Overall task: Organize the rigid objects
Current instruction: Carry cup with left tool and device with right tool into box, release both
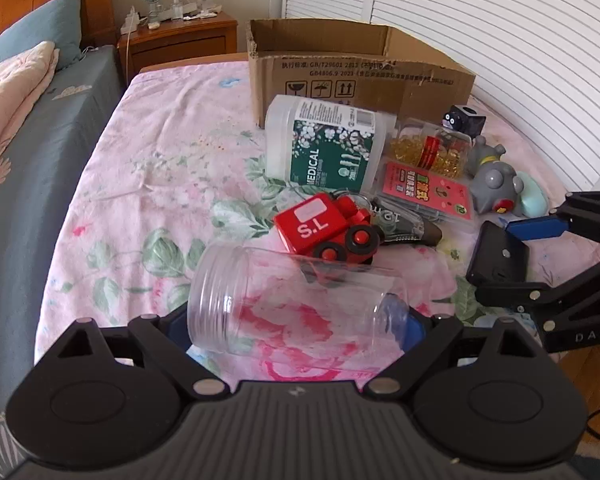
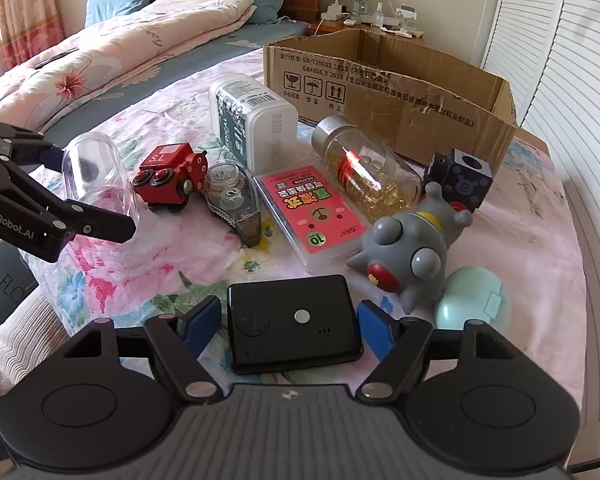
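We were at the pick-up step: our left gripper [image 1: 300,320] had its fingers against the ends of the clear jar [image 1: 296,300], lying by the red toy train [image 1: 328,232]. Our right gripper's [image 2: 290,328] fingers flanked the black device [image 2: 292,324] near the front, apparently not yet pressing. Next, lift both into the cardboard box [image 2: 400,92] behind. Everything lay on a floral-sheeted tabletop [image 1: 160,168] beside a bed [image 2: 112,52].

Black linkage tool [image 2: 292,326], blue pads [image 2: 374,326], silver rivets, "GenRobot.AI" lettering
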The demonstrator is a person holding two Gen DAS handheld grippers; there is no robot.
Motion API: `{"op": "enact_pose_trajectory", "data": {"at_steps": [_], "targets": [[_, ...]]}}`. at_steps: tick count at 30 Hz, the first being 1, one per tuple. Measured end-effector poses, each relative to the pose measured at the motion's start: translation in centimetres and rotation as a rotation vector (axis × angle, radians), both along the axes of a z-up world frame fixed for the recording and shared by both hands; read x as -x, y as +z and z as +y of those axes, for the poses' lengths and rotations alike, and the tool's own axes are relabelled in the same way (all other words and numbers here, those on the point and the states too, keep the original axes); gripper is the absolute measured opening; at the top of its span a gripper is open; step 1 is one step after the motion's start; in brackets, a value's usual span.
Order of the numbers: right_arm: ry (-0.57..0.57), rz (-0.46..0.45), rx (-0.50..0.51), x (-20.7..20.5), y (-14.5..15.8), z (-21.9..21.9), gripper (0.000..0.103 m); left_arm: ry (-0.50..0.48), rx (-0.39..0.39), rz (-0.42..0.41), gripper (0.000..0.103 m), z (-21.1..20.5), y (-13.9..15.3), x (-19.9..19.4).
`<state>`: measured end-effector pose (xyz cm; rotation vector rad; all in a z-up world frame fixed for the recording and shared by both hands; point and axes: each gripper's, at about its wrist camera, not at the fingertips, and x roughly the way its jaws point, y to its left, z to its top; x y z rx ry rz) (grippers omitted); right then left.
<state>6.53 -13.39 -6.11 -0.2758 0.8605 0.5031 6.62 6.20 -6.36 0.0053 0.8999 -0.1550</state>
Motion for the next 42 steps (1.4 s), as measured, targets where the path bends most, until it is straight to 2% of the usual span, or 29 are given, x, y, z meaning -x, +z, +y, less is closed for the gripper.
{"op": "enact_pose_trajectory", "data": {"at_steps": [11, 21, 32, 42], "targets": [[0.030, 0.022, -0.010, 0.2, 1.3, 0.4, 0.075, -0.044, -0.014, 0.000, 0.093, 0.8, 2.5, -0.2], [0.043, -0.036, -0.027, -1.3, 5.2, 0.4, 0.075, -0.093, -0.036, -0.031, 0.093, 0.1, 6.1, -3.7], [-0.013, -0.143, -0.060, -7.7, 9.9, -1.3, 0.075, -0.112, -0.046, -0.126, 0.093, -1.6, 10.2, -13.3], [-0.082, -0.156, -0.085, -15.0, 10.2, -3.4, 0.075, -0.112, -0.079, -0.097, 0.093, -3.4, 8.9, -23.8]]}}
